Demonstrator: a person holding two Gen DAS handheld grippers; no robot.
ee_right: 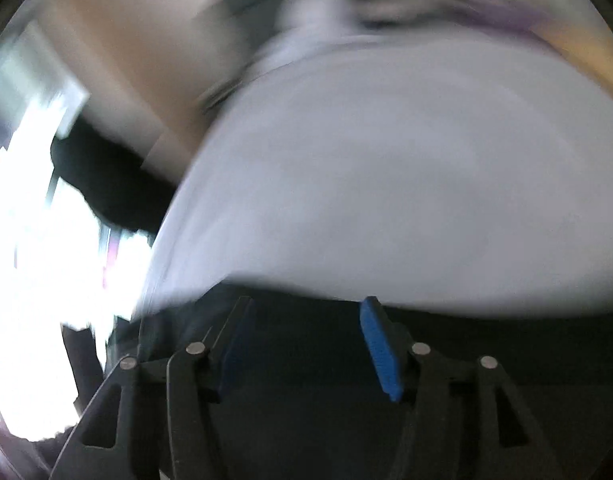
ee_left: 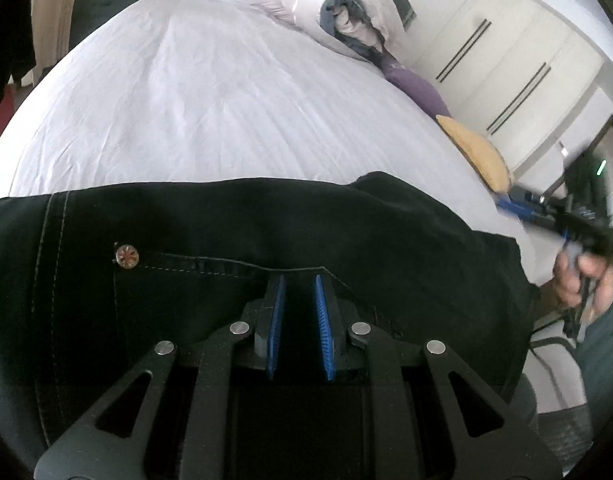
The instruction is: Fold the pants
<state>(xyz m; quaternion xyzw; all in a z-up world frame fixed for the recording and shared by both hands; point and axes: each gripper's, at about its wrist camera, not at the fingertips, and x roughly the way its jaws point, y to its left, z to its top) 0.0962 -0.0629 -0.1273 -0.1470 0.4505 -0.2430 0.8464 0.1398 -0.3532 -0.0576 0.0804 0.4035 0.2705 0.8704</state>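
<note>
Black pants [ee_left: 266, 224] with pale stitching and a metal rivet [ee_left: 126, 256] lie across the near edge of a white bed [ee_left: 210, 96]. My left gripper [ee_left: 300, 280] sits over the pocket seam; its blue pads are close together on a fold of the black cloth. My right gripper [ee_right: 306, 304] is open, pads wide apart, just above the dark pants [ee_right: 306, 360] at the bed's edge; this view is blurred by motion. The right gripper also shows in the left wrist view [ee_left: 546, 212], held by a hand off the pants' right end.
Pillows and a rolled duvet [ee_left: 326, 8] lie at the head of the bed. A purple cushion [ee_left: 416, 88] and a tan cushion [ee_left: 476, 152] sit along the right edge. White wardrobe doors [ee_left: 506, 52] stand beyond.
</note>
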